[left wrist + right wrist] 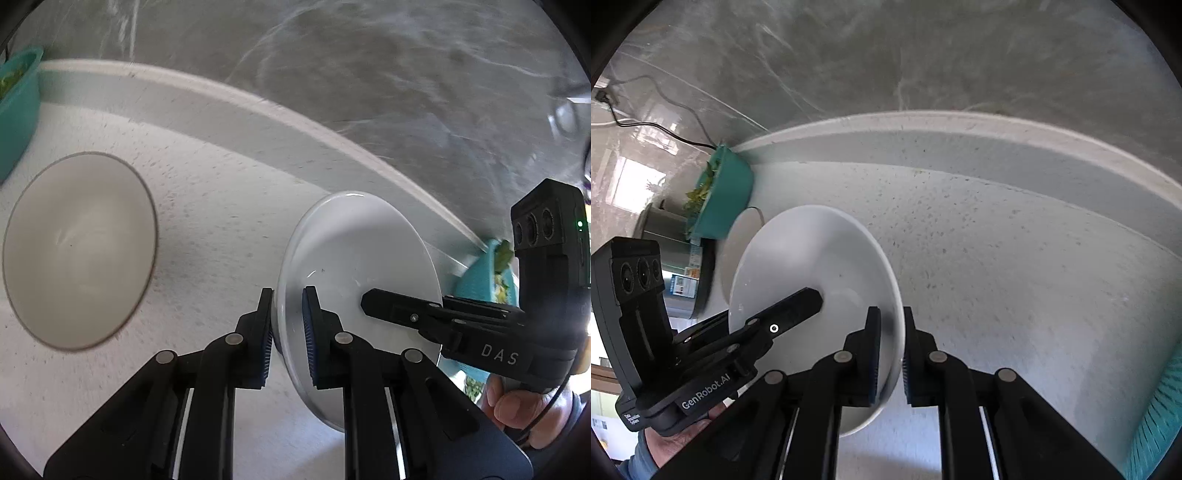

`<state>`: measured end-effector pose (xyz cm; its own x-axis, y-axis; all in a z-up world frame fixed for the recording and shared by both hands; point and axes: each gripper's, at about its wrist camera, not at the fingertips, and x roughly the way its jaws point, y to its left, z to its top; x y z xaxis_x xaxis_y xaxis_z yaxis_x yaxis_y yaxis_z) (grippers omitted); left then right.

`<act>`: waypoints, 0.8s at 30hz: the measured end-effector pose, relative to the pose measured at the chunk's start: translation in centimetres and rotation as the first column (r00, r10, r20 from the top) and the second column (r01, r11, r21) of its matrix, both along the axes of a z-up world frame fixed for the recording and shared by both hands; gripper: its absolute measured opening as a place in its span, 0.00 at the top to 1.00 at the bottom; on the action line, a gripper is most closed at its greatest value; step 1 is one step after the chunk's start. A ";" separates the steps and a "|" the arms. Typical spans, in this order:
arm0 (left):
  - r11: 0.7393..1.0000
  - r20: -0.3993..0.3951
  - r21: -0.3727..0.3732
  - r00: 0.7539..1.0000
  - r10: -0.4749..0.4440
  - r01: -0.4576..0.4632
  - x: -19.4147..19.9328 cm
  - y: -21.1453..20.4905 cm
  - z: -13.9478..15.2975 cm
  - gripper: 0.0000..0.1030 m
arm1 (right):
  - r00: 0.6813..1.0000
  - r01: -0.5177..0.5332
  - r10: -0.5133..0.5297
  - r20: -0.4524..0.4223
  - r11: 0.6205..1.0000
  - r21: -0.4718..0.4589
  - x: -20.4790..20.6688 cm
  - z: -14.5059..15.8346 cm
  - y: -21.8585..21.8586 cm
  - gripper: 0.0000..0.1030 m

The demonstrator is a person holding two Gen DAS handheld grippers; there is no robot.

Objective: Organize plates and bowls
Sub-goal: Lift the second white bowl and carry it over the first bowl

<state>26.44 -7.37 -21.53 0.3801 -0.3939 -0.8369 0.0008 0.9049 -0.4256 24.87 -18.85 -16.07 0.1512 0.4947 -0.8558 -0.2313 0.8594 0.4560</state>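
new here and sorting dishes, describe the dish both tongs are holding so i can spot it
On the speckled white table, look beside the flat beige plate with a dark rim. The glossy white shallow bowl is the only dish pinched at opposite rims by the left tongs and right tongs, tilted, unlike the teal tubs.

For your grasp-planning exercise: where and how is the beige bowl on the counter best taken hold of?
Grip the beige bowl by its thin rim, coming from above with one finger inside and one outside. It sits upright and open, its wall is too wide to span, and its near edge looks unobstructed.
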 end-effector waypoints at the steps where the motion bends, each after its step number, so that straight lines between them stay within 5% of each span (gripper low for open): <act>1: 1.000 0.012 -0.001 1.000 -0.011 0.011 -0.4 -0.4 0.7 0.87 | 1.000 0.002 -0.002 0.013 1.000 -0.004 -0.4 0.7 -0.3 0.88; 14: 0.979 0.127 -0.023 0.972 -0.198 0.203 -8.4 -7.4 9.1 0.86 | 0.985 0.090 -0.088 0.149 0.996 -0.007 -10.8 9.7 -7.1 0.87; 18: 0.964 0.100 -0.008 0.959 -0.265 0.267 -11.2 -10.0 8.2 0.85 | 0.981 0.138 -0.134 0.142 0.990 -0.014 -14.3 8.8 -8.9 0.86; 24: 0.945 0.005 0.066 0.947 -0.321 0.320 -14.4 -12.7 3.7 0.84 | 0.978 0.198 -0.196 0.064 0.980 -0.025 -18.2 3.7 -10.3 0.85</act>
